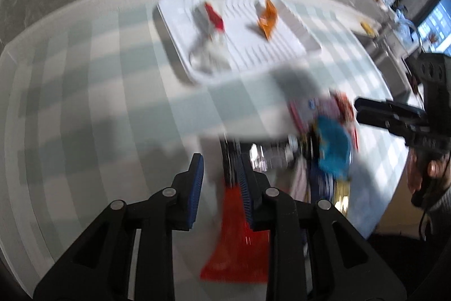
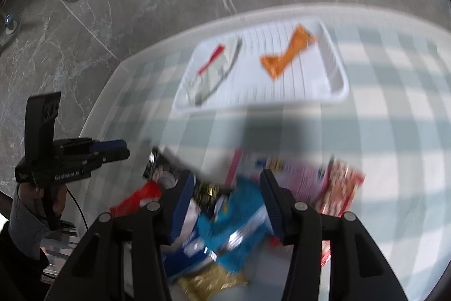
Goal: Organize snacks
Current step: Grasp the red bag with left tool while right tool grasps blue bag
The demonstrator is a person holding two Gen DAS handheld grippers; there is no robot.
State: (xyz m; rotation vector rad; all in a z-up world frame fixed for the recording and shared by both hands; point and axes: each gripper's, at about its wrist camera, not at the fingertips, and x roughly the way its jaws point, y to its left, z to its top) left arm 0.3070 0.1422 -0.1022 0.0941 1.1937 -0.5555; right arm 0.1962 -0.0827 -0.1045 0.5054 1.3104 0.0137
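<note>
Writing: "GenRobot.AI" on left gripper point(image 2: 124, 151) | left gripper nearly closed, empty | right gripper point(image 2: 227, 205) spread.

"GenRobot.AI" on left tongs point(image 2: 124, 150) body (snack labels too blurred)

A white ribbed tray point(image 2: 335, 75) lies flat on the checked worktop point(image 2: 394, 117). In it lie an orange packet point(image 2: 284, 54), twisted at its middle, and apart from it a red-and-white packet point(image 2: 215, 66). Nearer, well apart from the tray, a heap of snacks point(image 2: 234, 216) overlaps: a blue bag, a pink one, a red-patterned one, all blurred.
</note>
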